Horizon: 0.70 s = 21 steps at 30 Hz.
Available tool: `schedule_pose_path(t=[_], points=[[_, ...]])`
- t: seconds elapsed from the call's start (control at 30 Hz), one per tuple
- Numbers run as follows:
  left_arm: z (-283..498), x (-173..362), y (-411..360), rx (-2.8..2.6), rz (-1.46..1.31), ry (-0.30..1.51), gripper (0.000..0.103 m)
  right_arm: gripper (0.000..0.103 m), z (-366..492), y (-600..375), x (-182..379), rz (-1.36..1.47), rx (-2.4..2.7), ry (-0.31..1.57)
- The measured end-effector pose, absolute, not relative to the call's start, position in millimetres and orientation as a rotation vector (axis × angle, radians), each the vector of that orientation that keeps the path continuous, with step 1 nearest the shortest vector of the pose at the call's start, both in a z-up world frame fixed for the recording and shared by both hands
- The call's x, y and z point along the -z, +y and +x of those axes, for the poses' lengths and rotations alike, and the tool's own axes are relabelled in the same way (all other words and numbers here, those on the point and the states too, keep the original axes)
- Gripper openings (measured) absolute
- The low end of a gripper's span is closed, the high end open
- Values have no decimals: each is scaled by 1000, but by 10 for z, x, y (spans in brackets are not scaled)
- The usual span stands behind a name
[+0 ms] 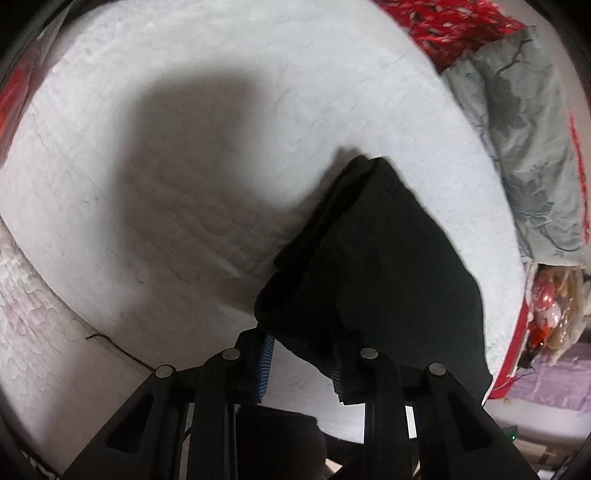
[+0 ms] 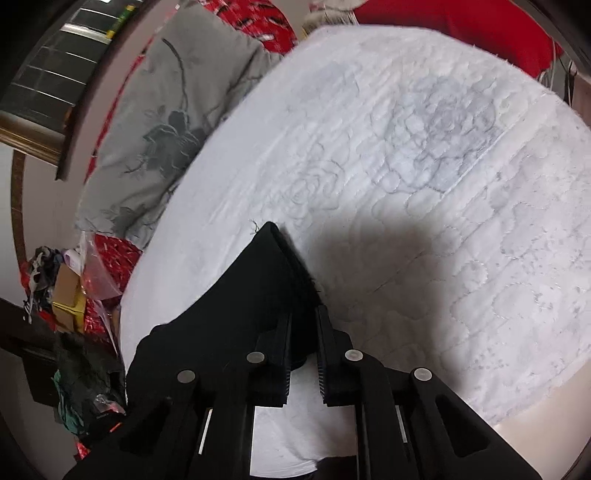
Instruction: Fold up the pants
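Observation:
The black pants (image 1: pixel 376 266) are folded into a thick bundle over the white quilted bed (image 1: pixel 184 240). Their far corner points away from me. In the left wrist view my left gripper (image 1: pixel 299 343) holds the bundle's near edge between its fingertips; the cloth covers the right fingertip and meets the left one. In the right wrist view the pants (image 2: pixel 255 288) run up to a point, and my right gripper (image 2: pixel 304 325) is shut on their right edge, with dark cloth filling the narrow gap between the pads. Whether the bundle rests on the bed or hangs just above it I cannot tell.
A grey floral quilt (image 1: pixel 517 147) and a red patterned blanket (image 1: pixel 454 26) lie bunched along the bed's far side. Bags and boxes (image 2: pixel 66 288) are piled beside the bed. A large shadow (image 1: pixel 192 129) falls on the bed (image 2: pixel 443 166).

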<state>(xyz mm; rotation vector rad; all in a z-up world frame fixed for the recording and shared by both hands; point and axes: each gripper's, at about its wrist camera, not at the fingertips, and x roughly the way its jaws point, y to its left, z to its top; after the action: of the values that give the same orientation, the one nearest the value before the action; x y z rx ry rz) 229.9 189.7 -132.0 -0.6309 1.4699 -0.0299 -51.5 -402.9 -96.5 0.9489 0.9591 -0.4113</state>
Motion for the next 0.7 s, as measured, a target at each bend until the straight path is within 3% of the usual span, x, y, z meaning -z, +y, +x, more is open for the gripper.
schedule_pose_path(t=[0.1, 0.13, 0.2, 0.27, 0.43, 0.7], points=[[2304, 1386, 1919, 10, -670, 1486, 31, 12, -563, -4068, 1118, 965, 430, 994], [2303, 1368, 1918, 8, -668, 1482, 34, 16, -575, -4075, 1134, 981, 427, 987], [2232, 1273, 1951, -16, -643, 1465, 59, 19, -602, -4084, 1125, 1017, 415, 965], [2116, 1151, 1994, -42, -641, 1423, 69, 25, -598, -4093, 1065, 1006, 401, 975], [1731, 861, 1701, -24, -657, 1359, 68, 46, -715, -4223, 828, 1002, 386, 915], [1700, 627, -419, 341, -423, 1491, 69, 46, -577, -4500, 723, 992, 304, 923]])
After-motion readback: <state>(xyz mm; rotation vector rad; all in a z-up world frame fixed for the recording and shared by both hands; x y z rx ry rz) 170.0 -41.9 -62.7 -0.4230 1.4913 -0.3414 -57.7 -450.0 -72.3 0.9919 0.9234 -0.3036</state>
